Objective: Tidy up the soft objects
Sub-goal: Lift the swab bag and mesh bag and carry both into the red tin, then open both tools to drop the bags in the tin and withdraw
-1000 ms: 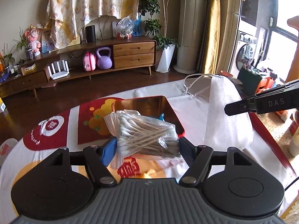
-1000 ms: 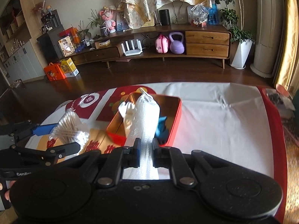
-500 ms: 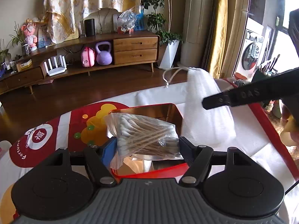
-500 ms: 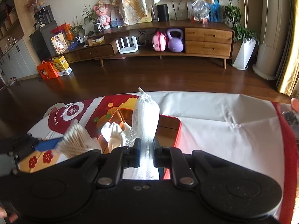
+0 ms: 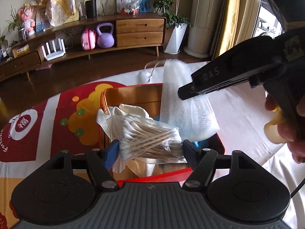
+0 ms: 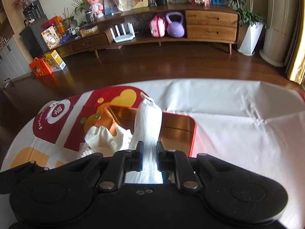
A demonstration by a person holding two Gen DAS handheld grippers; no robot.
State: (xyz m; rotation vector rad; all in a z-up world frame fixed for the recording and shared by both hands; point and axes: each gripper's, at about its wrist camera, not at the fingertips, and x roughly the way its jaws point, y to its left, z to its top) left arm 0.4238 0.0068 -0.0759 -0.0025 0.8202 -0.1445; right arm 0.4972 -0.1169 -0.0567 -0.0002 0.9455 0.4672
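Observation:
My left gripper point(image 5: 150, 148) is shut on a clear bag of cotton swabs point(image 5: 148, 135) and holds it over the near end of the red tin box point(image 5: 133, 93). My right gripper point(image 6: 149, 152) is shut on a white gauze mesh roll point(image 6: 147, 126), also seen in the left wrist view point(image 5: 186, 114), and holds it above the tin box point(image 6: 179, 126). A white cloth point(image 6: 103, 135) lies inside the box, with something blue point(image 5: 198, 144) under the gauze.
The box sits on a round table with a white cover point(image 6: 238, 126) and a red and yellow printed cloth point(image 5: 38, 126). A wooden sideboard point(image 6: 209, 22) and dark floor lie beyond the table's far edge.
Both grippers have moved forward over the tin box with their loads. The gauze roll has come in from the right and now hangs above the box interior.

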